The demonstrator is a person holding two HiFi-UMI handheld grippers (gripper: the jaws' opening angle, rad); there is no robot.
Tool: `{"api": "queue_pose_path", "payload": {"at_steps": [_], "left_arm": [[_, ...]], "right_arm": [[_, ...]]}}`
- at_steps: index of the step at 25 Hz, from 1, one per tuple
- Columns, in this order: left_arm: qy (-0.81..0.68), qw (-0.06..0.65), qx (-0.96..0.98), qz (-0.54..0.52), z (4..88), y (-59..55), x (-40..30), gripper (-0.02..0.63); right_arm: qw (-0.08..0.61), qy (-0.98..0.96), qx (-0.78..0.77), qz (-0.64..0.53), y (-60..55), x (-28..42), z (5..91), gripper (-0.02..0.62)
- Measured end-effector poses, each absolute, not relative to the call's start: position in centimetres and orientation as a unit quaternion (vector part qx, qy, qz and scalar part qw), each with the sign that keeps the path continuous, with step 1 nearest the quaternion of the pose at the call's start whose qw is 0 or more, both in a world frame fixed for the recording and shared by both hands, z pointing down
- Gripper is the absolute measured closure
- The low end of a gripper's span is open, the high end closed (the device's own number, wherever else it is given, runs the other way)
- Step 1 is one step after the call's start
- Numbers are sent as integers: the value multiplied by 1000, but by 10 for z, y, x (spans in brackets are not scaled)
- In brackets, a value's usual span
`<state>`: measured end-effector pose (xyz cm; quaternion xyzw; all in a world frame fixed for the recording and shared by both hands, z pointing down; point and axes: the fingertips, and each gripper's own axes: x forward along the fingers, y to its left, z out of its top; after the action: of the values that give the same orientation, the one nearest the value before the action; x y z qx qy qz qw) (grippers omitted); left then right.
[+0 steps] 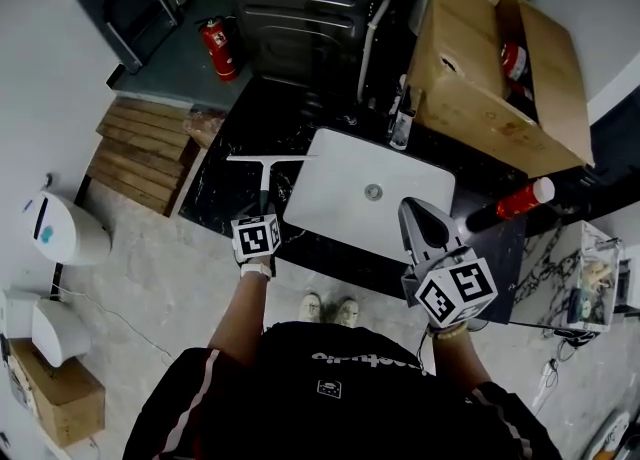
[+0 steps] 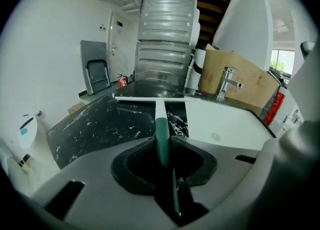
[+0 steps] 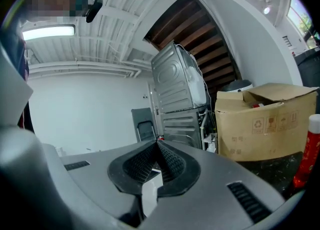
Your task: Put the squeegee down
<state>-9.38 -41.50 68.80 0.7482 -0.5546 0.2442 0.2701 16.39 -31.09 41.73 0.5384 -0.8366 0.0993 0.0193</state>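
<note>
Black marbled surface (image 1: 215, 193) flanks a white sink (image 1: 345, 198). Over it the left tongs (image 2: 162, 149) clamp the squeegee (image 2: 159, 105) by its green handle, blade at twelve o'clock, tilted down, likely for laying it flat. At four o'clock the right tongs (image 3: 156, 146), closed on nothing, hang clear.

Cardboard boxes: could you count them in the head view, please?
2: an open box on the counter beside the sink, a box on the floor lower left; others may be hidden.

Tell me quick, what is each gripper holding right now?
Left gripper: closed on the squeegee.
Right gripper: closed, holding nothing.
</note>
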Motion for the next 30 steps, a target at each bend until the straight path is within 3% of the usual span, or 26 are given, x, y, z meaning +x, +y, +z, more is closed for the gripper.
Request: {"api": "queue_pose_path", "payload": {"at_steps": [4, 9, 10, 13, 14, 20, 30], "left_arm": [[-535, 271, 760, 252, 681, -421, -93, 413], [-573, 202, 771, 191, 600, -434, -119, 407], [-575, 182, 779, 170, 574, -436, -120, 414], [-555, 130, 816, 95, 492, -434, -105, 566], [-538, 115, 832, 70, 464, -429, -95, 583], [-461, 3, 888, -12, 358, -392, -37, 594], [-418, 4, 908, -29, 345, -381, -2, 594]], "right_arm": [[20, -838, 537, 99, -317, 160, 418, 557], [14, -839, 536, 89, -324, 157, 407, 557], [11, -839, 537, 85, -326, 157, 404, 557], [4, -838, 542, 70, -333, 159, 389, 557], [2, -836, 544, 64, -334, 160, 384, 557], [-21, -821, 570, 41, -333, 177, 361, 557], [-15, -798, 602, 20, -319, 196, 349, 558]]}}
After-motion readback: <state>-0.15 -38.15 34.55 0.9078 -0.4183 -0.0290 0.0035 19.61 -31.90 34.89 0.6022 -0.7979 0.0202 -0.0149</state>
